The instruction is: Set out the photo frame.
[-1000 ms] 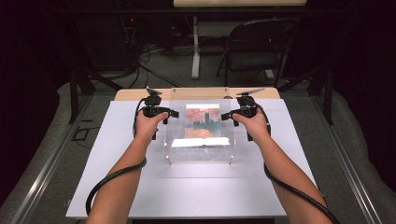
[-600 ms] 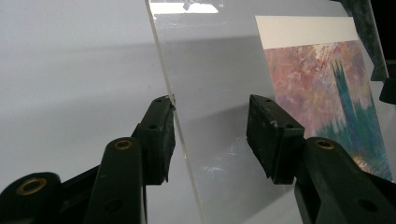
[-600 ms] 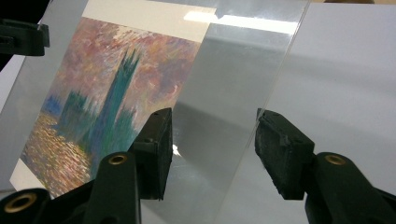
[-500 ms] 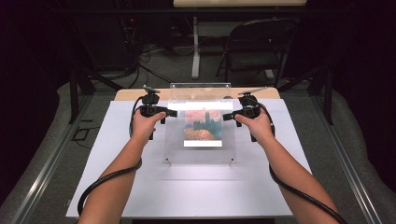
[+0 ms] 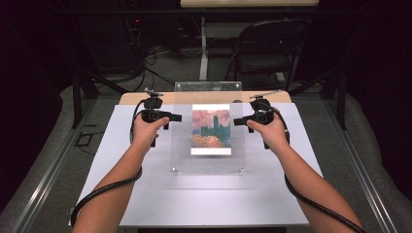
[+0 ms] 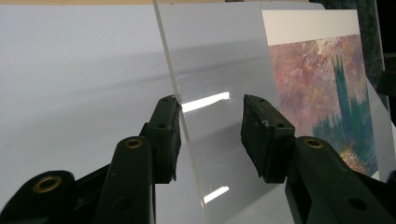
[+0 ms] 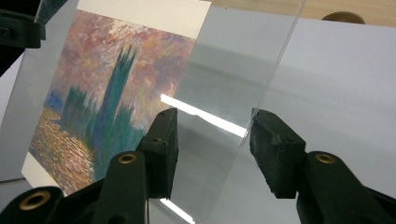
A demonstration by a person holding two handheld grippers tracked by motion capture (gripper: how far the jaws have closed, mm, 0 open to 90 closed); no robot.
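Note:
A clear acrylic panel point(image 5: 209, 160) carrying a painted print point(image 5: 211, 127) stands tilted over the white table, far edge raised. My left gripper point(image 5: 177, 117) reaches in at the panel's left edge and my right gripper point(image 5: 236, 121) at its right edge. In the left gripper view the panel's edge point(image 6: 184, 130) runs between the jaws of the left gripper point(image 6: 210, 135) and lies against one jaw, with a gap to the other. The right gripper point(image 7: 212, 149) straddles the opposite edge point(image 7: 243, 140) the same way. Both pairs of jaws have just been closing around the panel.
A white board point(image 5: 121, 160) covers the table, with a wooden strip point(image 5: 141, 97) along the back. A small brown round object point(image 7: 343, 17) sits near that strip. A dark folding chair point(image 5: 265, 48) and cables stand beyond the table.
The panel's far edge has risen and the panel now tilts toward the camera. Both hands have lifted slightly with it. The bright glare across the print has gone.

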